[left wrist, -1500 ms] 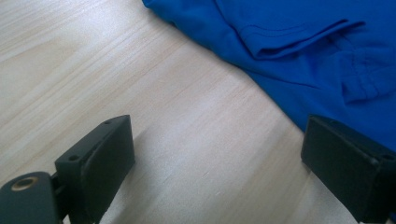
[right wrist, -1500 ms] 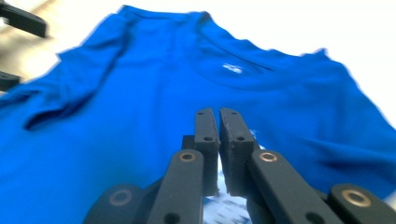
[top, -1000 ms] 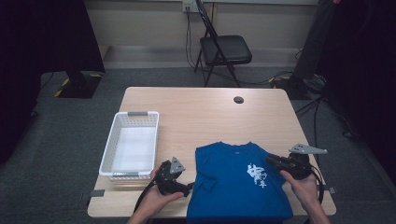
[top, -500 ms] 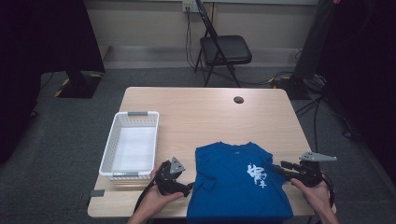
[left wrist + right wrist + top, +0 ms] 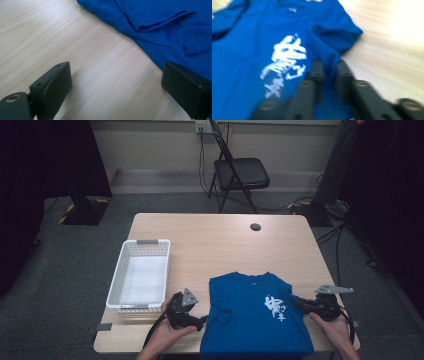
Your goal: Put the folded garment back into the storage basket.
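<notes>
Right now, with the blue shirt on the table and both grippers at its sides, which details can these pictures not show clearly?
- Shirt hem: cut off by the bottom edge of the high view.
- White print: smeared by motion blur in the right gripper view, too small to read in the high view.
- Right gripper: its fingers are shut on a shirt fold; how much cloth they hold is hidden by them.
- Basket inside: too small to tell.
- Left gripper: open; one finger covers the shirt edge.

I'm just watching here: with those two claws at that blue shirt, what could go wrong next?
The right gripper has just closed its jaws on a fold of the blue T-shirt near the sleeve; so small a pinch might slip out when pulled. The left gripper is open, its jaws on bare table at the shirt's edge, so a pull from one side could drag and bunch the shirt, whose hem already hangs over the near edge.
</notes>
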`<state>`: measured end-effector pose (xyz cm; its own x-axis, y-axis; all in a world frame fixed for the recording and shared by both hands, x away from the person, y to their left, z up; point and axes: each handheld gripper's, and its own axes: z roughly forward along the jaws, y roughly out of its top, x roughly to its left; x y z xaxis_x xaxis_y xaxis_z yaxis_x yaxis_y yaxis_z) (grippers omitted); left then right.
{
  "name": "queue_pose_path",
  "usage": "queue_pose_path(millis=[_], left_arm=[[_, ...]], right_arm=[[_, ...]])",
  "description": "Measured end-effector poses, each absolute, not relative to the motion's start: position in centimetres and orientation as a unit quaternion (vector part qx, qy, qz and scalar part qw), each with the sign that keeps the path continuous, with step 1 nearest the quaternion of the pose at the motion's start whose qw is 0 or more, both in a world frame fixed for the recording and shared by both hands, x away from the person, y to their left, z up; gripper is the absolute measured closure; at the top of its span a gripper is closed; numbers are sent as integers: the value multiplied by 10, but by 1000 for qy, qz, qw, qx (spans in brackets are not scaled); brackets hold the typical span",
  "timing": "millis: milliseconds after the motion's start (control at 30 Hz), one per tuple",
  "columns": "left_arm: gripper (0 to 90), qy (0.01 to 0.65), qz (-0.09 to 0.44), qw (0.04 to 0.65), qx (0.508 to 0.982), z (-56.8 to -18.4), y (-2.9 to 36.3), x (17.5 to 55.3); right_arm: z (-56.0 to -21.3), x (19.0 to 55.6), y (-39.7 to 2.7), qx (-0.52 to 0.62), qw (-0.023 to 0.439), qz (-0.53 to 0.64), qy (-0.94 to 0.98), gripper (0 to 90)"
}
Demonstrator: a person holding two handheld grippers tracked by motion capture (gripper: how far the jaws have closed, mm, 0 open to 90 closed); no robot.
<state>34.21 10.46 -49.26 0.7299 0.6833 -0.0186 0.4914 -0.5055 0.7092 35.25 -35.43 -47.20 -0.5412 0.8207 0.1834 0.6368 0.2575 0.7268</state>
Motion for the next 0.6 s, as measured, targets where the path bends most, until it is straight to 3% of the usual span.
queue_pose_path(millis=[300,600], left_arm=[[90,342,134,360,858,-493,105,342],[90,342,134,360,858,-493,105,342]], right_arm=[[-449,333,-303,421,166,403,795,867],[-464,339,-249,395,143,373,827,846]])
